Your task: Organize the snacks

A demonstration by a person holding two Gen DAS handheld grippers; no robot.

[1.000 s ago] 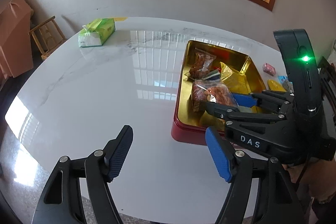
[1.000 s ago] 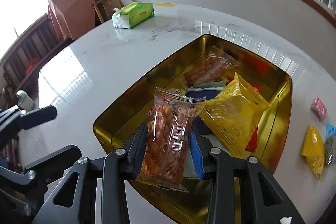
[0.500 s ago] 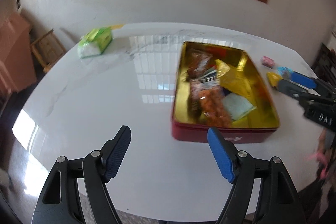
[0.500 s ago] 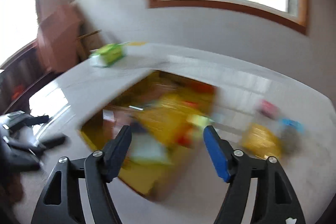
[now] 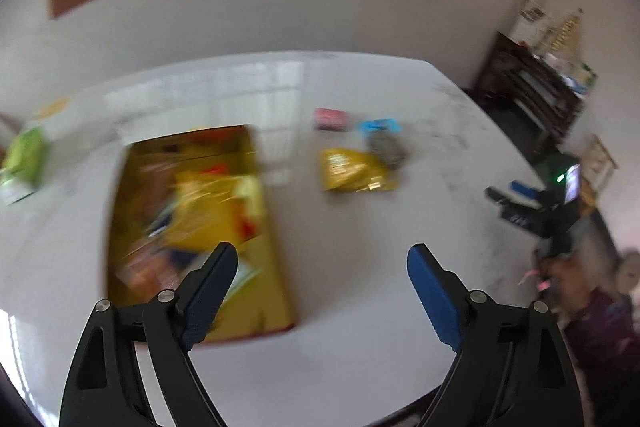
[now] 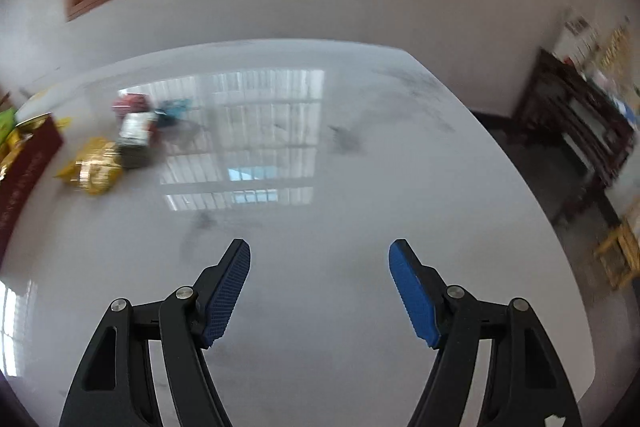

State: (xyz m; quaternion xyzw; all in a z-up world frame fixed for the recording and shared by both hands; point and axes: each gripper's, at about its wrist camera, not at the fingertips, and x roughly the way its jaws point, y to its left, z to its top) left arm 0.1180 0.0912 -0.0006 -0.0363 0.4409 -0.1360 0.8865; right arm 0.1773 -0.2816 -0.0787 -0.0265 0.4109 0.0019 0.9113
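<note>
R gripper (image 6: 320, 259) gone from tin (image 5: 276, 259); loose snacks (image 5: 354, 169) beside.

Red tin (image 5: 256, 331) with gold interior, open, lies flat on the white table, centre-left of left wrist view; motion-blurred. Holds a jumble of snack packets: big yellow packet (image 5: 204, 215) in the middle, orange-brown packet (image 5: 140, 271) lower left, the rest too blurred to tell. In right wrist view only the tin's red side wall (image 6: 24, 175) shows at left edge. Loose snacks lie on the table right of the tin, clustered: gold-yellow packet (image 5: 354, 171) flat, nearest; grey-dark packet (image 5: 386, 147) touching its upper right; blue packet (image 5: 378, 126) behind; pink packet (image 5: 330, 118) left of the blue.
</note>
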